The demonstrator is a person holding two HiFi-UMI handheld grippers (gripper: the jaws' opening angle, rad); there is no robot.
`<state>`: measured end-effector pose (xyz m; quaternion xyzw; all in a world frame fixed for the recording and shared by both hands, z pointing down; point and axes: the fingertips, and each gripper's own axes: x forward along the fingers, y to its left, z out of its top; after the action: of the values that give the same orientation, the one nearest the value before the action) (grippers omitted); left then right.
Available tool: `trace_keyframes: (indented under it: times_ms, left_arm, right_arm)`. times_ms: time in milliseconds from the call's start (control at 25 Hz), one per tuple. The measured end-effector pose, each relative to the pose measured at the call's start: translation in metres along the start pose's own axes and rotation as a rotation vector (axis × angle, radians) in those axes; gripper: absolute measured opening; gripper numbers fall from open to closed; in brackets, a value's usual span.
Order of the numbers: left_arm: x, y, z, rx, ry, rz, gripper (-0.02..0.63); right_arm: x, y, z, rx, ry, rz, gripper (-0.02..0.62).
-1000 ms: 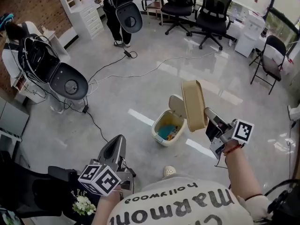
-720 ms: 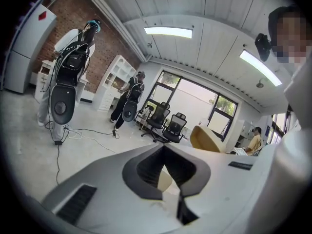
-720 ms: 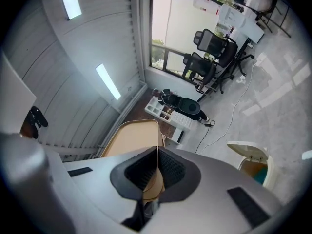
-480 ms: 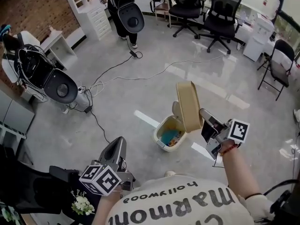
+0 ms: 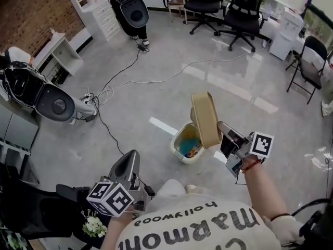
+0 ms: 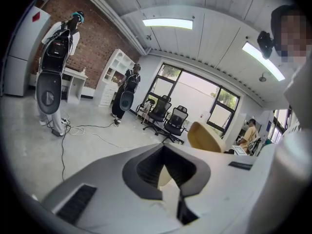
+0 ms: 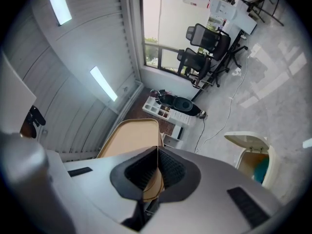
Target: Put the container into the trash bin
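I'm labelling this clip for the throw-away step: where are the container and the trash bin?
container (image 5: 204,117): head view, middle of its broad tan face.
trash bin (image 5: 179,154): head view, on its outer wall.

Grey left gripper (image 5: 132,158), white lettered shirt (image 5: 197,225)

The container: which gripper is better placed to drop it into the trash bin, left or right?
Right. The right gripper is shut on the container, which is held tilted close by the open trash bin. The left gripper holds nothing and is farther from the bin.
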<state>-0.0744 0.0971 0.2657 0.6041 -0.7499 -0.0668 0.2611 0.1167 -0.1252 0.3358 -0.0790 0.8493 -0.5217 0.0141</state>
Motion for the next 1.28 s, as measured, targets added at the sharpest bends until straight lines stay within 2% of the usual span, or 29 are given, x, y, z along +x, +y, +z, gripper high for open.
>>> trace_keyframes:
  times_ms: [320,480,720,1040,1280]
  left_arm:
    - [0.019,0.031,-0.004,-0.02,0.066,-0.037,-0.008]
    - [0.052,0.044,0.008,-0.018,0.096,-0.089,-0.008]
    - [0.103,0.078,0.032,0.008,0.188,-0.166,-0.008]
    - [0.175,0.113,0.072,0.065,0.285,-0.289,-0.008]
    - [0.215,0.103,0.075,0.104,0.355,-0.417,-0.008]
  right_arm:
    - [0.02,-0.01,-0.016,0.028,-0.003,-0.057,0.006]
    - [0.034,-0.019,-0.005,0.06,-0.043,-0.088,0.006]
    - [0.075,-0.032,-0.001,0.12,-0.087,-0.14,0.006]
    - [0.108,-0.054,-0.002,0.207,-0.201,-0.256,0.006]
    - [0.098,-0.059,-0.005,0.262,-0.334,-0.314,0.006]
